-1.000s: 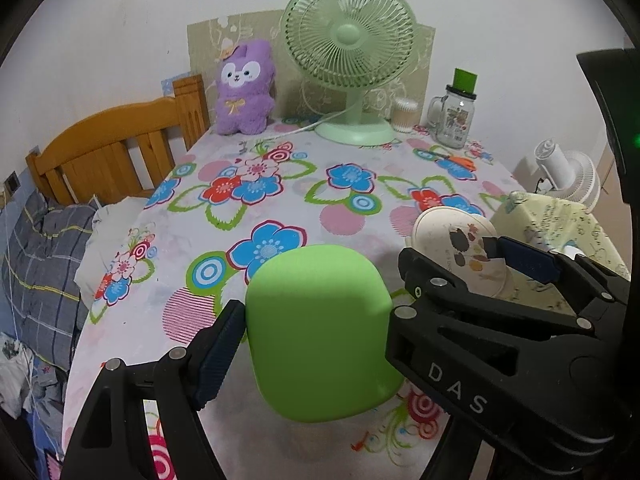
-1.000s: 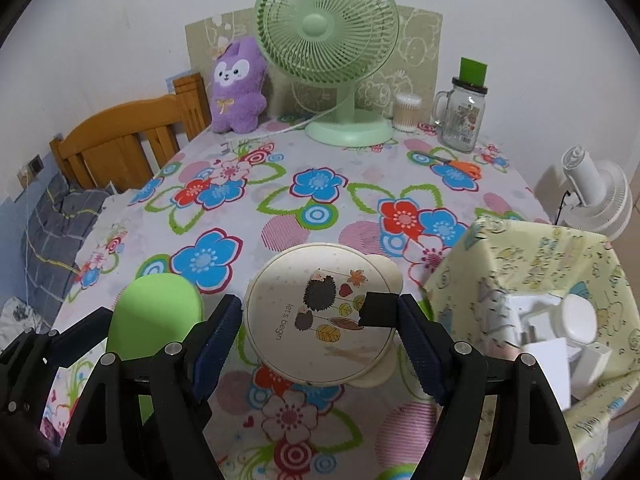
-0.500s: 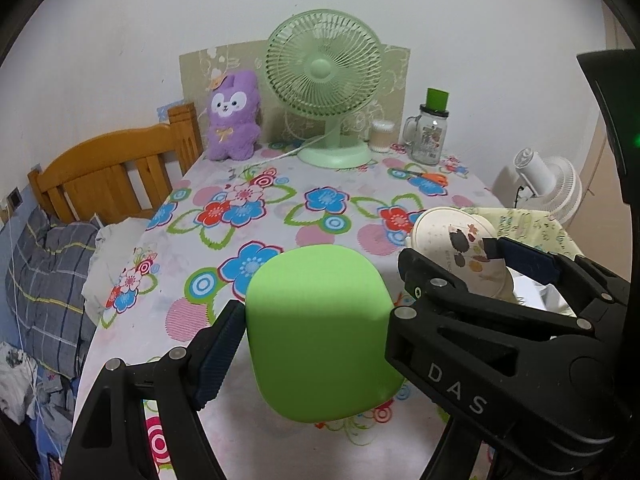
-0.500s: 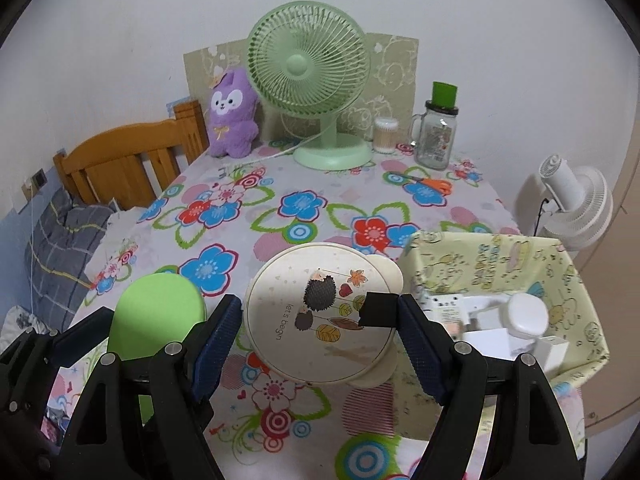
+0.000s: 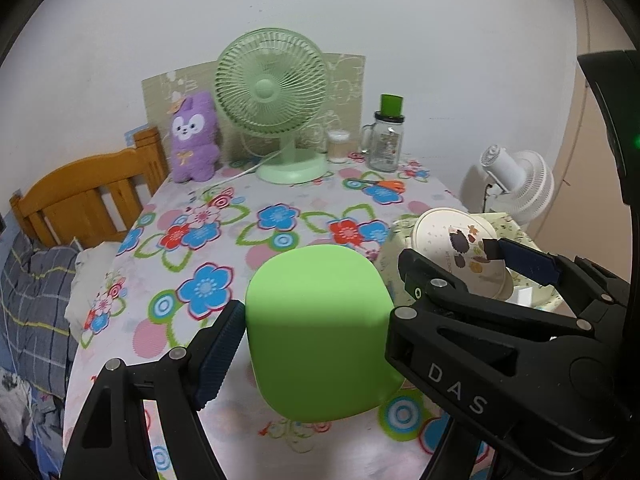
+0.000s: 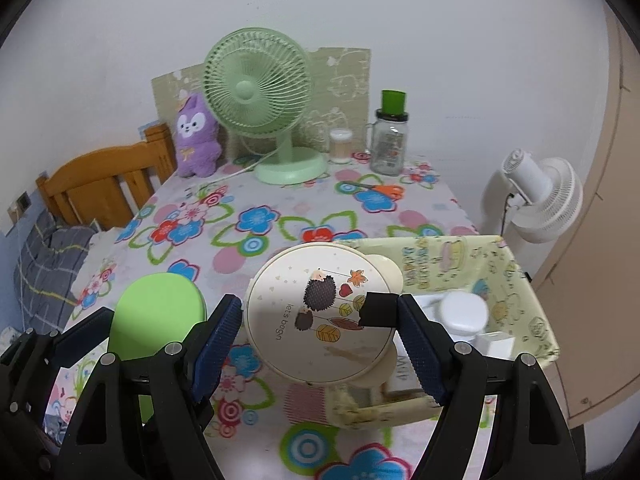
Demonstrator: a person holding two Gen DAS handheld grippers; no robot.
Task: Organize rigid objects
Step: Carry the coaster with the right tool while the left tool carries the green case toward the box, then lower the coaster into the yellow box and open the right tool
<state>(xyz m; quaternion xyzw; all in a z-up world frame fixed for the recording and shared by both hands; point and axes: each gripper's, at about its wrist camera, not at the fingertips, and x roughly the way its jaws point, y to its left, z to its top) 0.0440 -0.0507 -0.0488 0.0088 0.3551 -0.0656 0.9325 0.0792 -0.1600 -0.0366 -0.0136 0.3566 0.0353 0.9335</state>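
A table covered in a bright flower-print cloth (image 6: 280, 216) fills both views. At its back stand a green desk fan (image 6: 260, 92), a purple plush rabbit (image 6: 196, 140) and a glass jar with a green cap (image 6: 390, 140). At the table's right edge sits a yellow patterned fabric bin (image 6: 516, 280) holding small white items, partly hidden.

The left gripper (image 5: 316, 320) holds a lime-green rounded container (image 5: 320, 332) above the cloth, jaws clamped on its two sides. It looks like smooth, stiff plastic, probably light and somewhat slippery; gripping across its flatter sides seems safest.

The right gripper (image 6: 320, 316) holds a cream round case with a hedgehog picture (image 6: 320, 320), raised over the bin's near-left corner, jaws pressing on its rim at left and right. It looks rigid and light, and the thin rim offers little purchase, so it may pivot.

The underside of both objects and the bin's floor are out of sight.
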